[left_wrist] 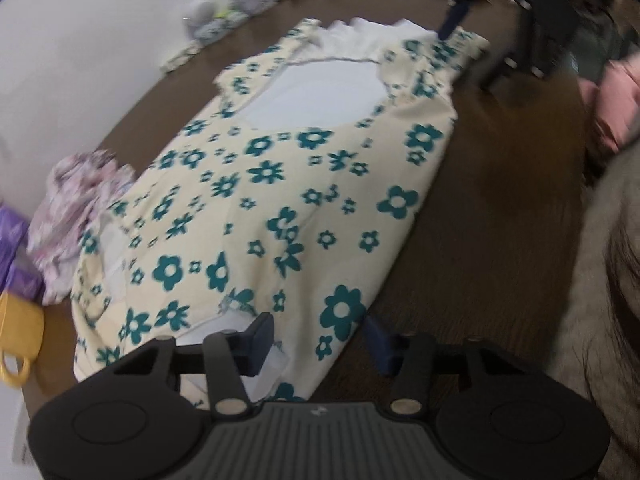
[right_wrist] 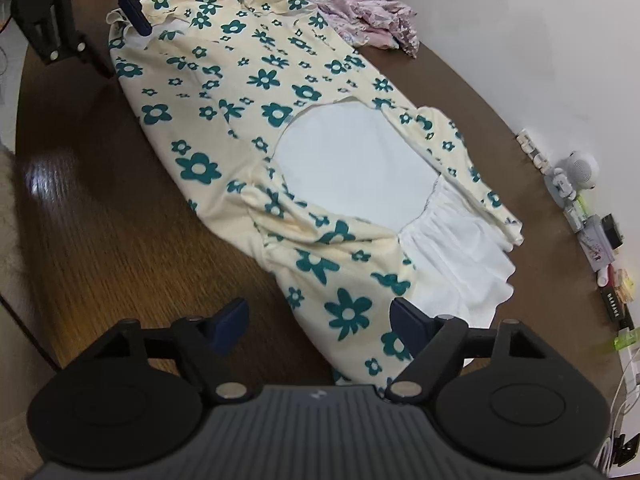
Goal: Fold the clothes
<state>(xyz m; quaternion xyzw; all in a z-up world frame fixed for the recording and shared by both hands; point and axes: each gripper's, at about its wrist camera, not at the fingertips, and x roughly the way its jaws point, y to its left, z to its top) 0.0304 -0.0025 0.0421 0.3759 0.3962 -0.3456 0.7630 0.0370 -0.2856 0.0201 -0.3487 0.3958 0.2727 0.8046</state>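
Observation:
A cream garment with teal flowers (left_wrist: pixel 280 184) and a white lining lies spread along the brown table (left_wrist: pixel 480 208). It also shows in the right wrist view (right_wrist: pixel 248 92). My left gripper (left_wrist: pixel 320 344) is open, its fingers straddling the garment's near corner. My right gripper (right_wrist: pixel 320 320) is open over the opposite end, by the white ruffled hem (right_wrist: pixel 460 256). The right gripper shows far off in the left wrist view (left_wrist: pixel 456 16); the left one shows far off in the right wrist view (right_wrist: pixel 132 12).
A crumpled pink floral cloth (left_wrist: pixel 76 208) lies left of the garment, by a yellow mug (left_wrist: pixel 16 340) and purple packs (left_wrist: pixel 16 252). Small items (right_wrist: pixel 592 232) line the wall edge. A pink cloth (left_wrist: pixel 616 100) sits at the right.

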